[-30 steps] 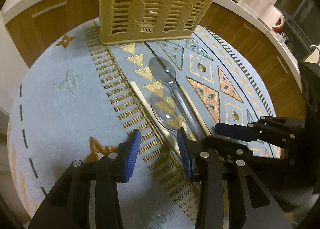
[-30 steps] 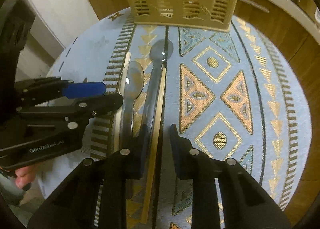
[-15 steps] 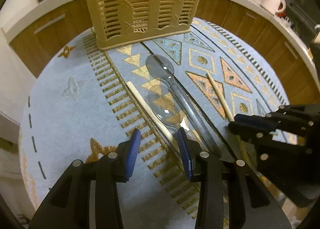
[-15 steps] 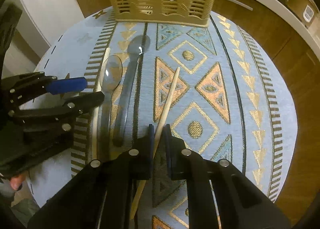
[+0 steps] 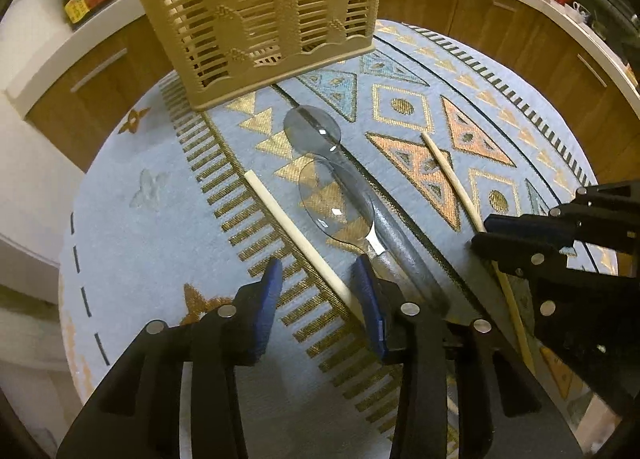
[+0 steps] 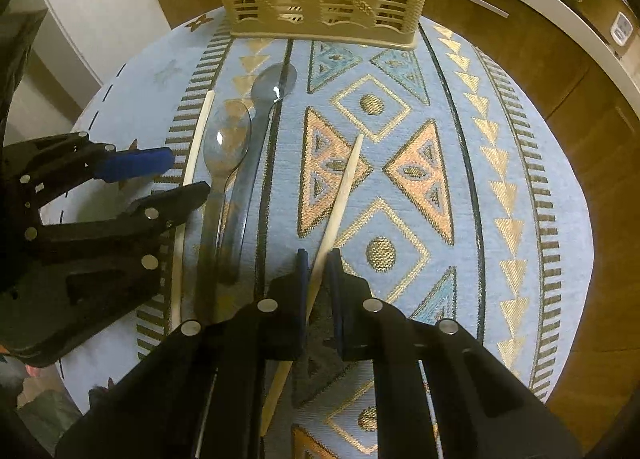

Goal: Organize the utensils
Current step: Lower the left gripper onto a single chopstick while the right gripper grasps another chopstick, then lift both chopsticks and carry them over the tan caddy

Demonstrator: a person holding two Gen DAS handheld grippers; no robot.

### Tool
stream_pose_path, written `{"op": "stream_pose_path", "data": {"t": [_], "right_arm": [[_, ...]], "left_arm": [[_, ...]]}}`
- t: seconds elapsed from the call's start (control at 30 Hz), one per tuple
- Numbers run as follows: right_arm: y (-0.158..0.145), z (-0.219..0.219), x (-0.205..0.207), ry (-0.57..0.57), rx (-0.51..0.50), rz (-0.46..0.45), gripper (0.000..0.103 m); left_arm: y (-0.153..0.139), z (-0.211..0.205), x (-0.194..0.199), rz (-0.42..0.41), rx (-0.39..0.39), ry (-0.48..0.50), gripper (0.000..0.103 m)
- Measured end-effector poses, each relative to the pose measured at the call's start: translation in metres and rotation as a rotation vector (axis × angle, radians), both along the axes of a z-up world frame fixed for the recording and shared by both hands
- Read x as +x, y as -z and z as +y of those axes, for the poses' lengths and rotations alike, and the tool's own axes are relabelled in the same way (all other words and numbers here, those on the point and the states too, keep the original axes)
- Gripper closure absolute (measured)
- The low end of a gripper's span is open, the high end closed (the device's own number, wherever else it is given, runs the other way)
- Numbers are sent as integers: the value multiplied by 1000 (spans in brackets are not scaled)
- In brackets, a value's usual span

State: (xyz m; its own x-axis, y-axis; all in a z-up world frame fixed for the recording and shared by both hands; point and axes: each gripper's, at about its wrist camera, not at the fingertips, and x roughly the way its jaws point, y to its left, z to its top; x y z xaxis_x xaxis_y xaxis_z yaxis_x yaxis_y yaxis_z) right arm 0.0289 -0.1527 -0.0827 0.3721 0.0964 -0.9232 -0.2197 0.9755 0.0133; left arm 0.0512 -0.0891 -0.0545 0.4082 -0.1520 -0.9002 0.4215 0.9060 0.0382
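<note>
Right wrist view puts the chopstick in hand point(image 6: 340, 195) at the centre: the right gripper point(image 6: 318, 259) has its fingers closed on the lower part of it, the thin tip slanting out over the patterned cloth point(image 6: 520, 163) toward the basket. It looks barely raised, if at all. The second chopstick point(image 5: 296, 235) lies flat on the cloth's striped border, and the left gripper point(image 5: 318, 283) straddles its near end with fingers closing — the blue pads do not yet press on it. Between the two sticks, two clear plastic spoons point(image 5: 336, 199) rest side by side, bowls pointing at the slotted utensil basket point(image 5: 260, 15) that stands at the far edge of the round tabletop point(image 6: 568, 371). A pale stick already shows inside the basket in both views, so some sorting seems done. By my reading the job is early to midway — one chopstick gripped, one about to be, both spoons untouched
</note>
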Motion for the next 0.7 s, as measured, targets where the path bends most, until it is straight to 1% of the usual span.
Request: {"op": "stream_pose_path", "data": {"t": [0.07, 0.1, 0.13, 0.3, 0.4, 0.6, 0.7], "right_arm": [[0, -1, 1, -8, 5, 12, 95], [0, -1, 3, -10, 10, 18, 95], [-1, -3, 5, -8, 26, 29, 96], [-2, -12, 11, 8, 72, 56, 98], [-5, -14, 13, 12, 71, 49, 98], [-2, -17, 20, 19, 74, 77, 98], [-2, -17, 23, 18, 83, 99, 98]], "left_arm": [[-1, 2, -1, 1, 7, 11, 94], [-1, 4, -1, 3, 15, 18, 97], [-1, 7, 1, 7, 8, 23, 99], [-1, 24, 8, 59, -64, 30, 99], [-1, 37, 9, 42, -42, 0, 99], [-2, 63, 16, 63, -60, -54, 99], [-1, 72, 22, 98, -89, -62, 99]]}}
